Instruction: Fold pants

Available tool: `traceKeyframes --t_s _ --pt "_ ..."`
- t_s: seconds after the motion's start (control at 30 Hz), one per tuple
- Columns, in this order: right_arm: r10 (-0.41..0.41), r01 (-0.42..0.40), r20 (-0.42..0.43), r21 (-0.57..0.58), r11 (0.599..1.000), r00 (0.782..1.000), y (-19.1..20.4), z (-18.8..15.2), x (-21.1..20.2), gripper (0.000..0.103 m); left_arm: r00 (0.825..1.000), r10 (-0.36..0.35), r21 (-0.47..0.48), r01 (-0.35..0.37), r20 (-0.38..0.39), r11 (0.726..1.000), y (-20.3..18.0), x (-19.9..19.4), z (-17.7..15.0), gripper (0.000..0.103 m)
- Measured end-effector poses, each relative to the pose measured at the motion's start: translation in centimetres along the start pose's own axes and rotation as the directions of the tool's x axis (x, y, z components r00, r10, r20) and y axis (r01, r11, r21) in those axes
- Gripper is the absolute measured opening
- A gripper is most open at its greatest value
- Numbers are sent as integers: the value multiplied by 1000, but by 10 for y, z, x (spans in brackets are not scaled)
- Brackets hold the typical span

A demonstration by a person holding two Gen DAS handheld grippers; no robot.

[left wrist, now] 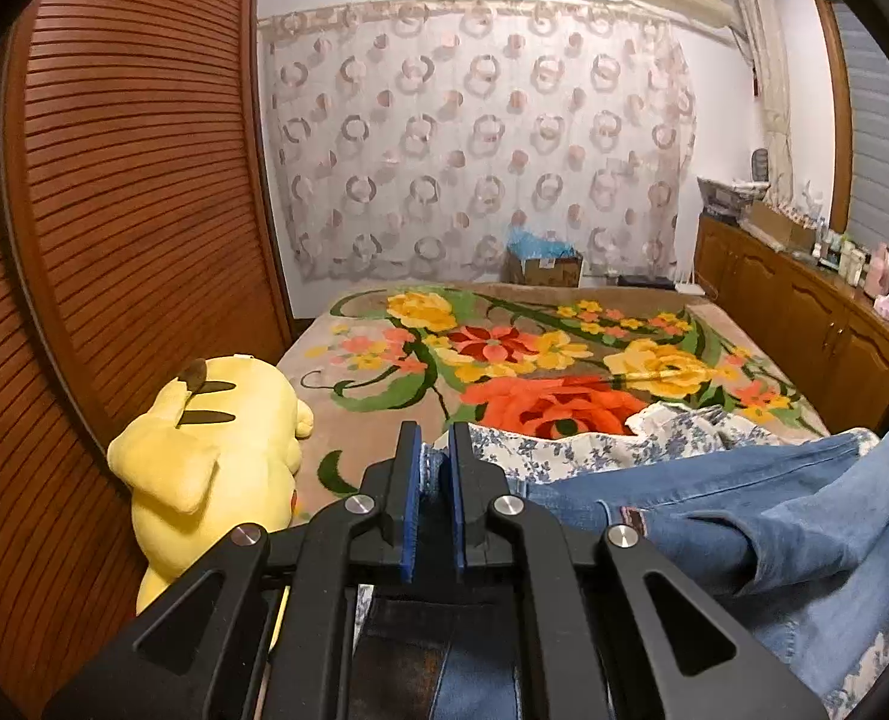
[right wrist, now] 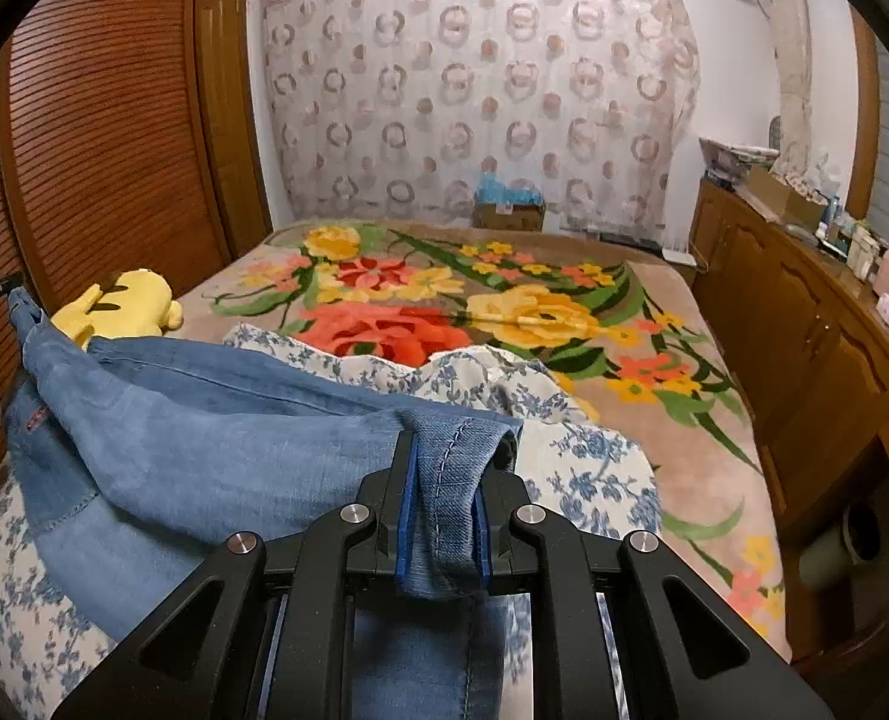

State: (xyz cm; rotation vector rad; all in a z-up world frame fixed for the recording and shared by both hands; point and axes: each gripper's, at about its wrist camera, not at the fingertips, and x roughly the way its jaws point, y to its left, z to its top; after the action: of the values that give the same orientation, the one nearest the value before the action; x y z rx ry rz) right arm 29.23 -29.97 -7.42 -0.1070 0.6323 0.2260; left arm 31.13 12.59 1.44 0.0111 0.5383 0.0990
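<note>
Over the near end of the bed [right wrist: 672,468], above a blue-flowered white cloth [right wrist: 588,468] that lies on the floral blanket [right wrist: 504,312], the pants [right wrist: 216,444], a pair of blue jeans, hang stretched between the two grippers. The left gripper [left wrist: 435,468] has its fingers clenched on a small bunch of denim at one edge of the jeans, with only a tuft of cloth showing between the blue pads. The right gripper [right wrist: 444,510] has its fingers clamped on a thicker, stitched hem or edge that folds over between them and hangs down toward the camera. In my judgement the fold is under way rather than finished: the denim sags in a loose double layer between the two held points, one part drapes down below the grippers, and nothing lies flat and squared on the bed yet. What seems left is to carry the held edge across, lay it down on the rest of the garment, smooth it, and probably fold once more. How many folds are already made I cannot tell, since much of the cloth is hidden under the grippers. The long axis of the held span runs left to right across the near end of the bed, from the left gripper's corner, close to the yellow plush toy [left wrist: 216,450] by the wooden slatted door [left wrist: 114,210], to the right gripper's corner nearer the wooden cabinets [right wrist: 804,330]. Which end is waist and which is leg I cannot say for certain, though a small red tab [right wrist: 36,417] near the left end suggests a pocket there.
</note>
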Motion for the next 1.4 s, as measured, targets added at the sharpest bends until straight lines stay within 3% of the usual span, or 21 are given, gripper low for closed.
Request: traceKeyframes --t_s 0.17,0.27,0.37,0.43,0.47,0.53,0.6,0.87,1.13,1.27,1.4 --pt "15 -16 -22 -25 1000 1000 6 4 10 23 998 2 6 -1 -61 1000 -5 26 -6 10" --pt "35 -35 -14 -5 999 999 -1 4 6 37 997 9 6 -9 -70 1000 -6 26 -13 12" --pt "16 -16 1 12 1000 1000 -10 2 -3 49 996 16 12 -15 -84 1000 -8 22 -19 28" --pt "-10 10 15 20 1000 1000 -13 1 -10 54 996 7 14 -6 -84 1000 -9 19 -21 52" --pt "-16 16 18 27 999 1000 -15 0 -14 54 997 -2 12 3 -79 1000 -10 16 -22 55" --pt "-8 7 26 37 999 1000 -14 -3 -20 55 997 -16 14 17 -71 1000 -12 8 -25 71" --pt "13 -14 29 31 999 999 -8 -8 -24 55 998 -25 18 26 -59 999 -16 -1 -28 75" --pt "177 -176 30 -43 983 984 29 -14 -36 55 993 -82 23 85 -83 996 -31 -17 -42 75" --pt "332 -338 -77 -95 936 940 74 -14 -8 55 981 -143 26 147 -134 989 -45 -17 -62 75" --pt "371 -383 -111 -120 916 922 88 -8 4 55 976 -162 23 167 -147 986 -50 -19 -71 75" --pt "368 -391 -150 -172 904 918 95 3 18 55 970 -177 23 183 -167 983 -52 -18 -78 75"
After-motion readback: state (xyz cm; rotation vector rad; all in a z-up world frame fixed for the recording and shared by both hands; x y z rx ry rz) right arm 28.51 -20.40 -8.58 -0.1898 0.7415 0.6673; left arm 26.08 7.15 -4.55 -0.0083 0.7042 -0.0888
